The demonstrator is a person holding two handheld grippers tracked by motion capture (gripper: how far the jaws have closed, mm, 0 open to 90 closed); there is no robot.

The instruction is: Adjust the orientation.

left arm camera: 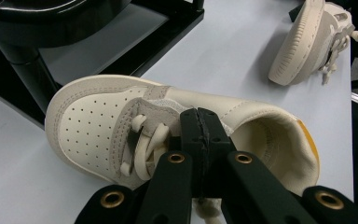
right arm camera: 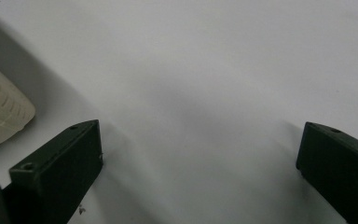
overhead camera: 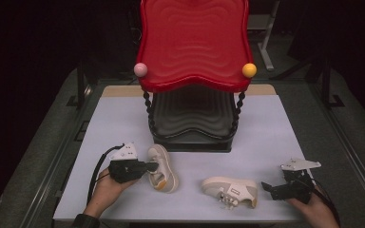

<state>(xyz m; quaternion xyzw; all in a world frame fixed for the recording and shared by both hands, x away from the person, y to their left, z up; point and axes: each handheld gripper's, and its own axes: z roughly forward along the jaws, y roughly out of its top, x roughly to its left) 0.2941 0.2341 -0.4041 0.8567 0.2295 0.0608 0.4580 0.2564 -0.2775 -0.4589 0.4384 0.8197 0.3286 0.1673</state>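
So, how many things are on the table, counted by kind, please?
Shoes: 2, the upright shoe pinched by the left tool, and the tipped shoe
Two-tier rack: 1
Tools: 2, with the right tool
Total: 5

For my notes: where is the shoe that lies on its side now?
In the high view, the tipped shoe lies near the table's front edge, right of centre, between the upright shoe and the right gripper.

Bare table (overhead camera: 275,137) lies open right of the black stand (overhead camera: 192,137); two shoes (overhead camera: 163,174) (overhead camera: 230,191) crowd the front.
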